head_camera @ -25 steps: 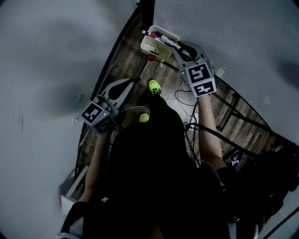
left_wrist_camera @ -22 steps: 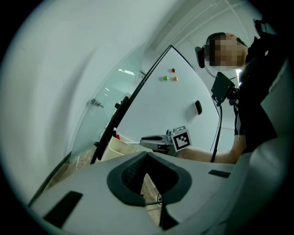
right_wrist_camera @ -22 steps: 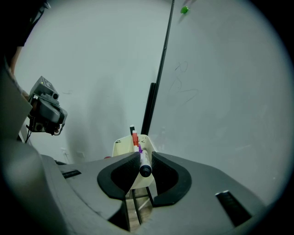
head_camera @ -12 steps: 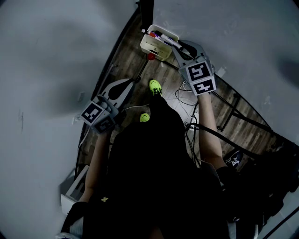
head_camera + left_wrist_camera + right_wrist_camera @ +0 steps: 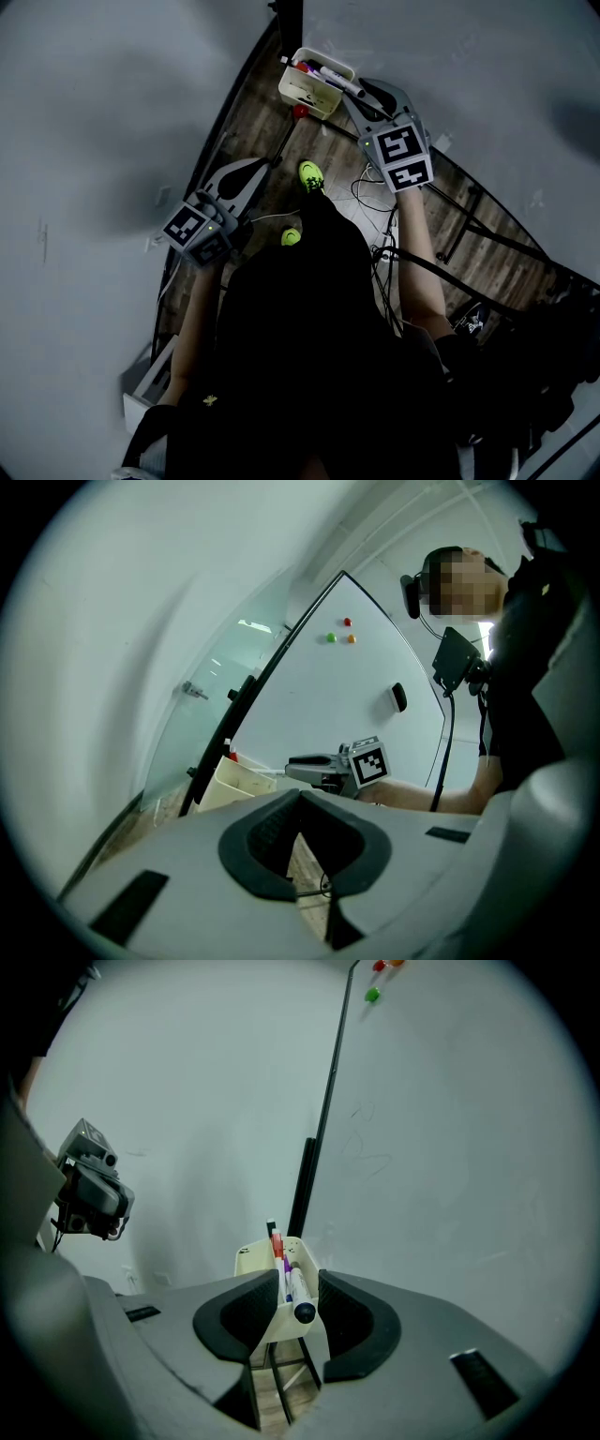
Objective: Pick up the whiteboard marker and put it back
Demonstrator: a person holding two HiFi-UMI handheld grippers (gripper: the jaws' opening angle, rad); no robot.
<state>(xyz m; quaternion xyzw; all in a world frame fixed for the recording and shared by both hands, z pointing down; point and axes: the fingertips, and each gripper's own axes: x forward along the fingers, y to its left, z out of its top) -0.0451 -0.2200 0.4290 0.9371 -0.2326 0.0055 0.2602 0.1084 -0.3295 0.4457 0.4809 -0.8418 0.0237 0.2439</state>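
Observation:
A white whiteboard marker (image 5: 297,1288) with a black cap lies slanted in a cream box (image 5: 251,1262), its capped end over the near rim. My right gripper (image 5: 298,1279) straddles it. Its jaws have just been opening, and both pads now stand off the marker, which rests on the box. From the head the marker (image 5: 336,80) shows in the box (image 5: 302,94), just ahead of the right gripper (image 5: 361,92). Red and purple markers stand in the same box. My left gripper (image 5: 265,165) hangs lower left, away from the box, with its tips (image 5: 300,794) together and nothing between them.
The whiteboard (image 5: 450,1147) rises on the right with coloured magnets (image 5: 339,635) and a black eraser (image 5: 399,697) on it. A dark stand post (image 5: 305,1185) is behind the box. Cables (image 5: 370,197) and black frame legs (image 5: 469,220) lie on the wood floor by the person's yellow-green shoes (image 5: 310,175).
In the head view both hands keep their places; the box and marker sit a touch higher in the picture. No other difference shows.

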